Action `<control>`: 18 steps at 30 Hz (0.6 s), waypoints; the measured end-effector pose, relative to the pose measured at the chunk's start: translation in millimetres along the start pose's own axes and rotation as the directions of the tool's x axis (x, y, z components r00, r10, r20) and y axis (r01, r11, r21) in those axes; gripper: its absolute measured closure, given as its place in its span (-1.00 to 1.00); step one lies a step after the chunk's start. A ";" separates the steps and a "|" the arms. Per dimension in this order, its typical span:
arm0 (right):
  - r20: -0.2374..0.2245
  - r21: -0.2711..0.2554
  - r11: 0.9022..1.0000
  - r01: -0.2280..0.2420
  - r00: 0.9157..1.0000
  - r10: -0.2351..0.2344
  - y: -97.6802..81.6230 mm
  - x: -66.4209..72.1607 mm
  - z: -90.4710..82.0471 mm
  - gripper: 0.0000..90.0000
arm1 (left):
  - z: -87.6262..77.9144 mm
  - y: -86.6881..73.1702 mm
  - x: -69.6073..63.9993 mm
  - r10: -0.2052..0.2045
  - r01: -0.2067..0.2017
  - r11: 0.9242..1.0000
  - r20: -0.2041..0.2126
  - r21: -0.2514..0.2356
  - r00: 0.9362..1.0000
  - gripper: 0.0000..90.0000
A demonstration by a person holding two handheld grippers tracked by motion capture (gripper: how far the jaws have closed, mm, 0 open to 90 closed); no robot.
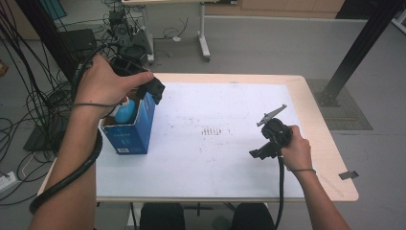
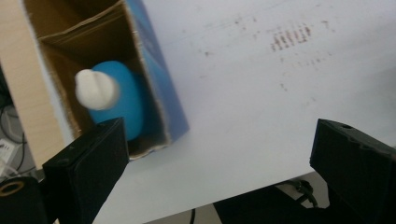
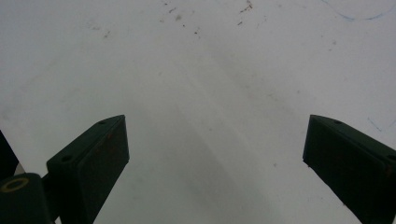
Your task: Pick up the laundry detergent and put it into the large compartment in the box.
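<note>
Left gripper [image 2: 219,172] jaws spread above blue box [image 2: 161,88]; bottle [image 2: 114,95] half-hidden inside. Right gripper [image 3: 215,168] jaws spread, empty.

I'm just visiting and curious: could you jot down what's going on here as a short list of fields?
Setting: white-topped table
Box: open blue carton at the table's left edge
Inside the box: blue bottle with a white cap
Left gripper: open, held over the box
Right gripper: open, over bare table
</note>
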State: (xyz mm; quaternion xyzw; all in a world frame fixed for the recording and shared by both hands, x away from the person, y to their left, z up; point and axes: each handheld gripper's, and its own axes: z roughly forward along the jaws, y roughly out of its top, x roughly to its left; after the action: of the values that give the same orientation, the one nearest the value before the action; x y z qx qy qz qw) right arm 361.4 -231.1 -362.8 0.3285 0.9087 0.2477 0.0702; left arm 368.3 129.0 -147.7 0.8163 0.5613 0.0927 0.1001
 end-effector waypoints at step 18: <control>0.009 -0.006 1.000 0.002 1.000 -0.002 -2.8 -1.8 -5.9 -0.85 | 34.7 -1.1 -51.2 0.115 -0.116 0.993 0.056 -0.001 0.992 -0.89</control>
State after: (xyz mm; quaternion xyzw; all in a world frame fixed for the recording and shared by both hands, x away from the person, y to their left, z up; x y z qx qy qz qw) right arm 359.5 -236.5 -359.2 0.3287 0.9079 0.2487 0.0756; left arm 358.4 79.4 -183.3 0.8498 0.5102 0.0749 0.1092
